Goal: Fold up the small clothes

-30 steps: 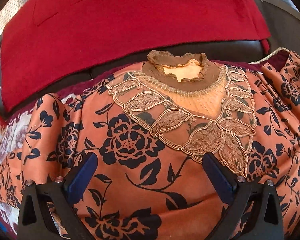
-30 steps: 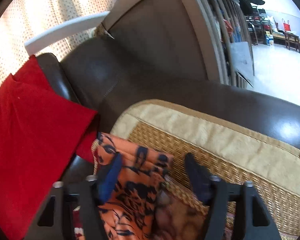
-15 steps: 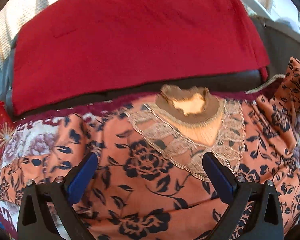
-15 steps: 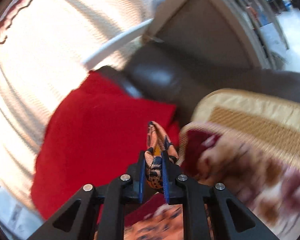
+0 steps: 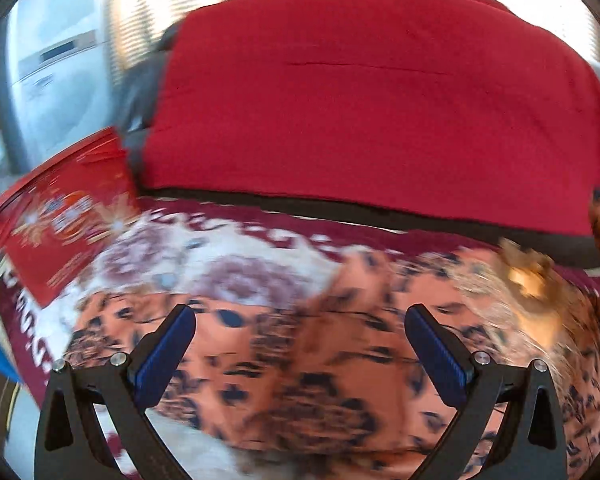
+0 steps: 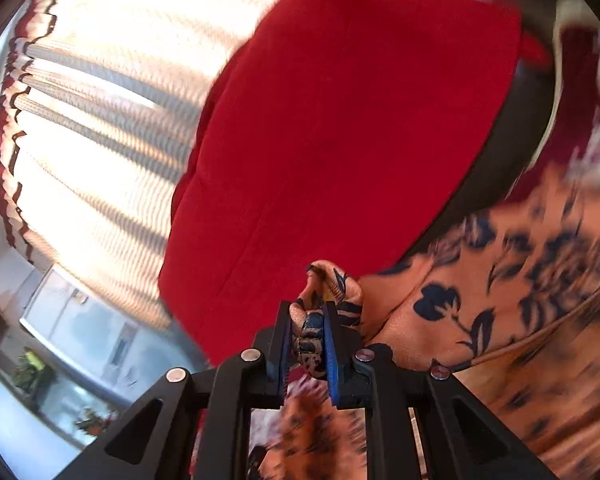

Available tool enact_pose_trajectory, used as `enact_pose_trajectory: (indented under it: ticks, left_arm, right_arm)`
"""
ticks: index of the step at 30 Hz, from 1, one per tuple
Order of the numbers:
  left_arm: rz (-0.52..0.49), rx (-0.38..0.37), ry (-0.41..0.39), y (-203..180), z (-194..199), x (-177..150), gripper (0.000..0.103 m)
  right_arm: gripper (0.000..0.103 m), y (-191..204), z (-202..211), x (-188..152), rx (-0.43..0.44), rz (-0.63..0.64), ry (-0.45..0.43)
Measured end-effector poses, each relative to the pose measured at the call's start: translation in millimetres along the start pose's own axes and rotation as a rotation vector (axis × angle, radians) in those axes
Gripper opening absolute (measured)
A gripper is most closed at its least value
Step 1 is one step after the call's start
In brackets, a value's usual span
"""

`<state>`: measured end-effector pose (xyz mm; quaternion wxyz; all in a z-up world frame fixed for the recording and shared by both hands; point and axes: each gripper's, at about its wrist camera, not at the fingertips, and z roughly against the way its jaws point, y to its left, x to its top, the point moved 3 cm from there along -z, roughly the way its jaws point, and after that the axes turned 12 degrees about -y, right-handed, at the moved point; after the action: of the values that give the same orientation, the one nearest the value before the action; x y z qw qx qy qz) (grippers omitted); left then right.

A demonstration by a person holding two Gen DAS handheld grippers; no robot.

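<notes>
An orange blouse with a dark navy flower print (image 5: 340, 364) lies spread on a floral sofa cover, blurred by motion. Its brown lace collar (image 5: 528, 276) shows at the right of the left wrist view. My left gripper (image 5: 300, 336) hovers open above the blouse's left part, nothing between its blue pads. In the right wrist view my right gripper (image 6: 309, 332) is shut on a bunched fold of the blouse's sleeve (image 6: 332, 284), lifted off the seat, with the rest of the blouse (image 6: 500, 300) trailing to the right.
A big red cushion (image 5: 372, 92) leans on the dark leather sofa back behind the blouse. A red patterned box (image 5: 60, 216) sits at the seat's left end. Bright curtains (image 6: 100, 120) hang behind the sofa.
My right gripper closed on the sleeve, lifted it and swung left toward the red cushion. My left gripper slid left across the blouse, so the collar now lies far right.
</notes>
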<state>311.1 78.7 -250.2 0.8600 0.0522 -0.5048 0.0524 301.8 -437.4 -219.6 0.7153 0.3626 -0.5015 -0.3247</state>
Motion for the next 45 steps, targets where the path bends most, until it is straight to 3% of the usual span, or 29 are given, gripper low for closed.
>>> enact_pose_trajectory:
  ticks: [6,8,10,11,12,13,16,22,23,24,25,27,32,34,38,43,45]
  left_arm:
    - [0.089,0.057,0.008,43.4,-2.0,-0.5,0.103]
    - [0.109,0.055,0.003,50.2,-0.1,-0.5,0.103]
    - [0.107,0.057,-0.001,51.0,1.4,-0.8,0.103]
    - [0.103,0.057,-0.002,50.1,1.9,-1.3,0.103]
    - [0.1,0.056,-0.003,49.2,2.7,-1.2,0.103]
    - [0.097,0.054,-0.004,47.5,1.7,-0.7,0.103]
    - [0.078,0.043,-0.01,39.5,4.9,0.6,0.103]
    - [0.059,0.016,-0.009,24.9,7.6,-0.9,0.103]
    - [0.057,0.003,-0.006,20.5,8.0,-2.2,0.103]
    - [0.052,-0.01,-0.003,15.1,8.7,-3.6,0.103]
    - [0.043,-0.029,-0.002,8.1,9.6,-4.9,0.103]
    - [0.008,-0.092,0.0,-14.5,13.5,-8.5,0.103]
    - [-0.158,-0.239,0.001,-86.5,26.9,-22.2,0.103]
    - [-0.218,-0.261,0.012,-113.8,28.4,-28.9,0.103]
    - [-0.236,-0.31,0.085,-143.4,19.8,-41.5,0.103]
    - [-0.284,-0.284,0.156,-158.1,0.7,-64.2,0.103]
    - [-0.308,-0.271,0.214,-162.0,-10.8,-76.6,0.103]
  right_arm:
    - [0.016,14.2,-53.4,-93.3,0.078,-0.137,0.118]
    - [0.02,18.3,-64.5,-113.1,0.077,-0.155,0.15]
    - [0.038,26.4,-73.0,-130.9,0.072,-0.156,0.193]
    - [0.053,30.1,-77.1,-138.8,0.07,-0.158,0.233]
    - [0.087,33.0,-80.0,-142.0,0.066,-0.16,0.261]
    - [0.093,36.9,-80.9,-144.6,0.064,-0.159,0.282]
    - [0.093,45.4,-60.0,-134.6,0.103,-0.075,0.243]
    - [0.09,14.0,-16.1,-80.3,-0.07,0.25,0.16]
    - [0.079,3.4,-8.9,-72.9,-0.096,0.278,0.157]
    - [0.061,-14.1,-0.7,-65.3,-0.142,0.328,0.162]
    - [0.054,-22.9,2.4,-60.4,-0.176,0.354,0.168]
    - [0.053,-49.8,17.4,-48.0,-0.276,0.397,0.165]
    - [0.052,-106.1,43.1,-15.3,-0.394,0.277,0.088]
    - [0.052,-110.3,43.4,-5.0,-0.385,0.239,0.073]
    - [0.052,-108.2,36.8,4.0,-0.391,0.28,0.052]
    - [0.052,-121.8,7.4,-9.1,-0.402,0.223,0.115]
    - [0.053,-133.3,-2.8,-17.7,-0.456,0.227,0.173]
